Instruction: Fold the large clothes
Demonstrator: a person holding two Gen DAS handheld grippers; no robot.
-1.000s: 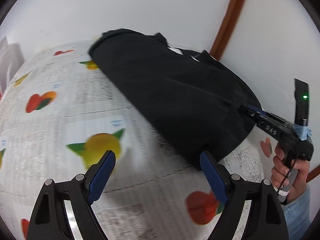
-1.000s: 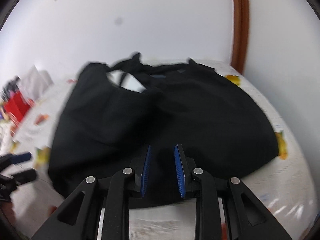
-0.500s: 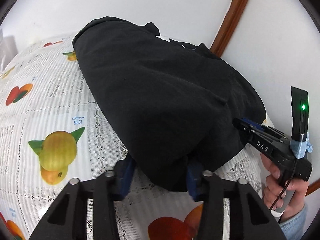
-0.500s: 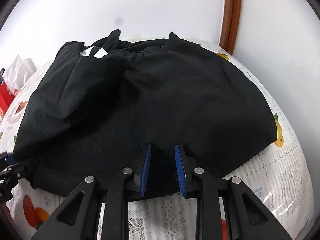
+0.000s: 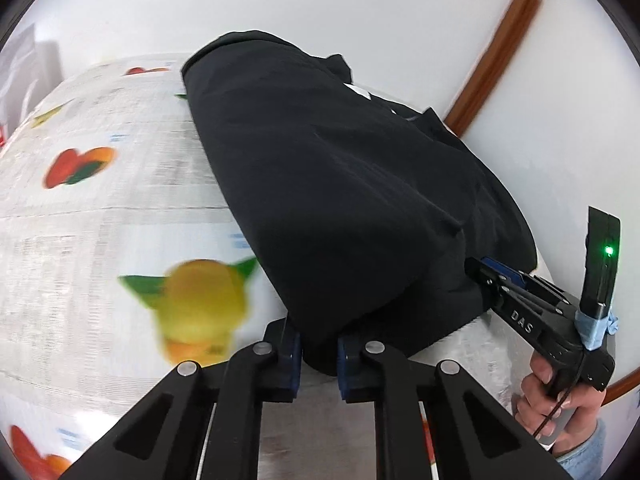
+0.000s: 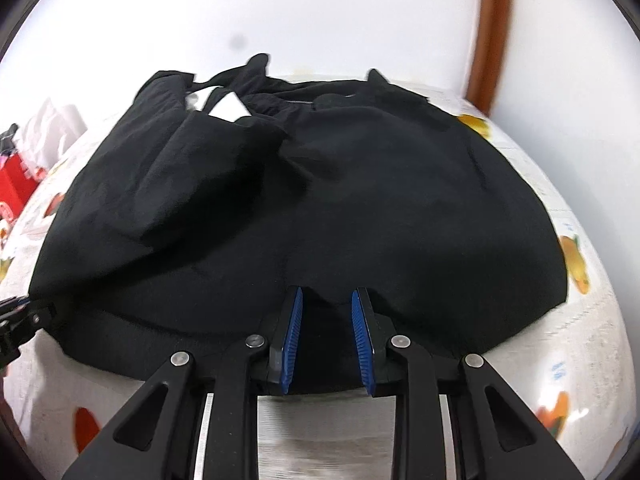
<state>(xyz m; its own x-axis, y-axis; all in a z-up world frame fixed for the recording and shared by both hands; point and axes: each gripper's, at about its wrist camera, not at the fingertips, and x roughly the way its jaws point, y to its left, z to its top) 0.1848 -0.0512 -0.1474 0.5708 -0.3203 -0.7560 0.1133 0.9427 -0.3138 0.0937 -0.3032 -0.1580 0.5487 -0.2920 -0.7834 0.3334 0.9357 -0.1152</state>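
A large black garment (image 5: pixel 340 200) lies bunched on a table covered with a white fruit-print cloth (image 5: pixel 100 240). My left gripper (image 5: pixel 319 350) is shut on the garment's near left edge and lifts it slightly. My right gripper (image 6: pixel 326 320) is shut on the near hem of the garment (image 6: pixel 320 200). The right gripper also shows in the left wrist view (image 5: pixel 480 270), clamped on the hem at the right. A white label (image 6: pixel 228 108) shows near the collar at the far side.
White walls with a brown wooden trim (image 5: pixel 492 56) stand behind the table. A red box (image 6: pixel 14 184) and white bags (image 6: pixel 52 128) sit at the far left. The tablecloth (image 6: pixel 580 320) extends to the right of the garment.
My left gripper moved to the garment's near edge and closed on it, then raised it a little. The right gripper has kept its hold on the hem.
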